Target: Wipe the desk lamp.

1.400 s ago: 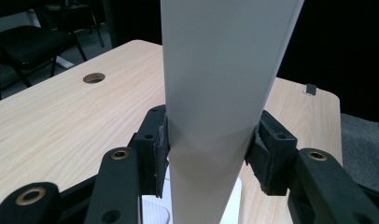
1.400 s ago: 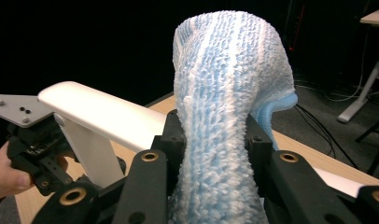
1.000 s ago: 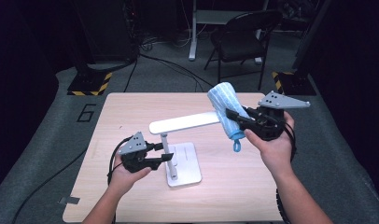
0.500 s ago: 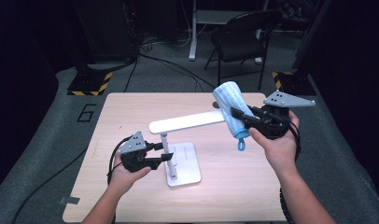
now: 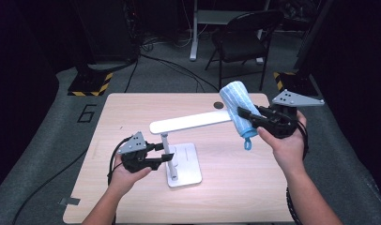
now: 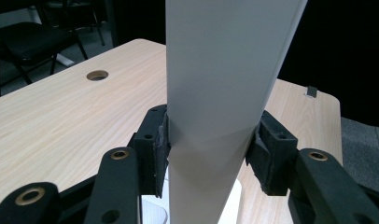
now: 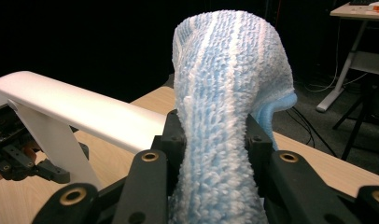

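Right gripper (image 5: 247, 117), at three o'clock, grasps a rolled blue-and-white terry cloth (image 5: 236, 105). Left gripper (image 5: 164, 152), at seven o'clock, clamps the upright post of the white plastic desk lamp (image 5: 191, 123).

surface: light wood table (image 5: 235, 187) | resting on it: white lamp base (image 5: 185, 164) | table hole, probably a grommet (image 5: 219, 106)

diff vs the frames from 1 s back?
The right gripper, shut on the blue towel roll, shifted slightly right, off the end of the lamp head. The left gripper stayed clamped on the lamp post; lamp unmoved.
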